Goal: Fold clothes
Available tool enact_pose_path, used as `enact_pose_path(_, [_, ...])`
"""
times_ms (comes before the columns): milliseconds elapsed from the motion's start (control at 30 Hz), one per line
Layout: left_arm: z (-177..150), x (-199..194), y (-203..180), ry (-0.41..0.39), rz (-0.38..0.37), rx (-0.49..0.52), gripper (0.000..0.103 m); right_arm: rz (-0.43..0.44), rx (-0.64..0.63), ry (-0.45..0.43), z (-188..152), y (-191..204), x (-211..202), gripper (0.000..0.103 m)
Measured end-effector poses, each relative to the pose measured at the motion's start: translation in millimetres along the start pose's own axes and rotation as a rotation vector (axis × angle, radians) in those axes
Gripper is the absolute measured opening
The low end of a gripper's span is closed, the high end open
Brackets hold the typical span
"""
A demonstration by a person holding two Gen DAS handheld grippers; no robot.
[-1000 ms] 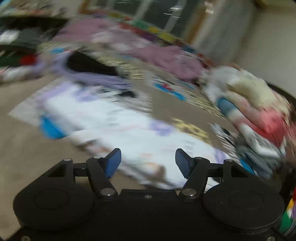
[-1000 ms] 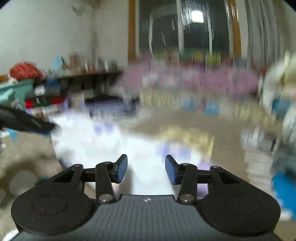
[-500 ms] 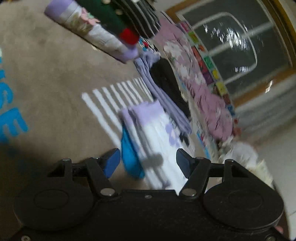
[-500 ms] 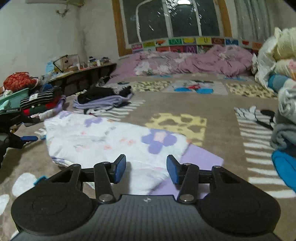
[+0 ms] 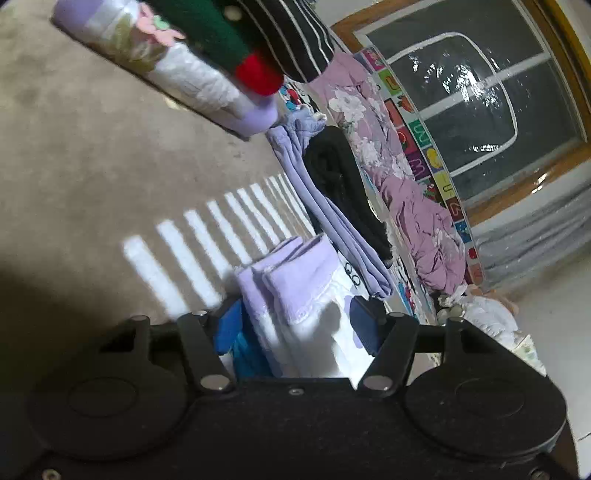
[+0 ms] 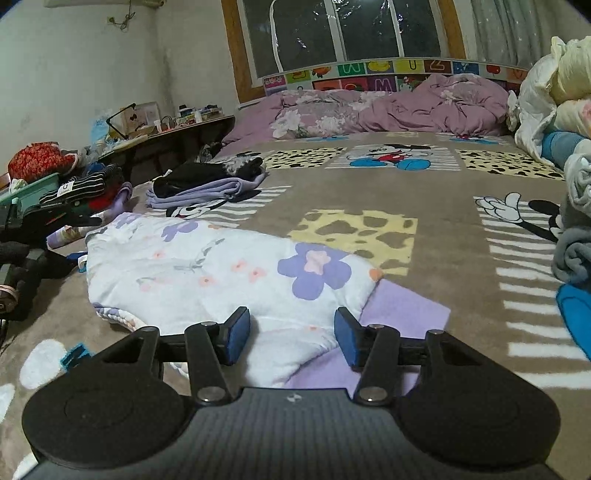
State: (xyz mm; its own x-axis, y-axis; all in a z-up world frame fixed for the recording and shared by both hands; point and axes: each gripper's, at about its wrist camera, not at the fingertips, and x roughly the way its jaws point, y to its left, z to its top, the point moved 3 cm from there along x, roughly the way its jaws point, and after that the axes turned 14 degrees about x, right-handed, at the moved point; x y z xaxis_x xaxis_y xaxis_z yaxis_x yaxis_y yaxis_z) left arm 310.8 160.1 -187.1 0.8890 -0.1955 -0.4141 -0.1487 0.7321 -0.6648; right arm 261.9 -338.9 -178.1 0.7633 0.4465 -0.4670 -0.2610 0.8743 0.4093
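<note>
- Left hand-held gripper (image 5: 295,326) had swung in and rolled, now at the floral garment's (image 6: 221,269) lilac end, jaws released around it.
- Right hand-held gripper (image 6: 291,338) stayed put, jaws apart over the near edge; garment flat on the carpet (image 6: 443,221), ungrasped.
- Fold likely about to start.

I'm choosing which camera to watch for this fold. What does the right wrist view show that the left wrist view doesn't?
Only the right wrist view shows the whole floral garment, the yellow spotted patch and the cluttered low table. Only the left wrist view shows the garment's lilac folded end up close, between the left gripper fingers. Both share the garment, the folded purple and black pile and the window.
</note>
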Motion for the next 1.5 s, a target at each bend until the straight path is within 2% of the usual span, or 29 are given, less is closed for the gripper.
enact_pose_path(33, [0, 1, -1, 0.004, 0.008, 0.014, 0.061, 0.001, 0.001, 0.000, 0, 0, 0, 0.052])
enact_pose_path(67, [0, 3, -2, 0.008, 0.017, 0.029, 0.050, 0.001, 0.001, 0.000, 0, 0, 0, 0.052])
enact_pose_path(200, [6, -8, -17, -0.009, 0.015, 0.058, 0.024, 0.001, 0.000, -0.001, 0, 0, 1, 0.052])
enact_pose_path(300, [13, -20, -34, -0.032, 0.010, 0.100, 0.022, 0.003, 0.002, 0.001, 0, 1, 1, 0.052])
enact_pose_path(433, [17, -45, -98, -0.099, -0.001, 0.294, 0.021, 0.009, 0.015, 0.004, 1, -1, 0, 0.052])
enact_pose_path(567, [1, -64, -174, -0.153, -0.003, 0.533, 0.020, 0.032, 0.055, 0.000, 3, -5, -4, 0.052])
enact_pose_path(733, [-45, -74, -256, -0.208, -0.005, 0.815, 0.020, 0.123, 0.220, -0.025, 10, -25, -16, 0.051])
enact_pose_path(967, [-132, -55, -318, -0.229, 0.010, 1.157, 0.019, 0.245, 0.502, -0.085, 15, -68, -36, 0.052])
enact_pose_path(1067, [-172, -44, -332, -0.240, 0.017, 1.285, 0.019, 0.295, 0.647, -0.129, 14, -93, -47, 0.053])
enact_pose_path(1167, [-214, -37, -344, -0.266, 0.028, 1.429, 0.019, 0.314, 0.733, -0.167, 13, -114, -56, 0.053])
enact_pose_path(1300, [-259, -28, -353, -0.285, 0.031, 1.575, 0.019, 0.315, 0.787, -0.195, 12, -130, -62, 0.053])
enact_pose_path(1500, [-306, -19, -350, -0.273, 0.035, 1.726, 0.019, 0.318, 0.809, -0.209, 12, -142, -62, 0.053])
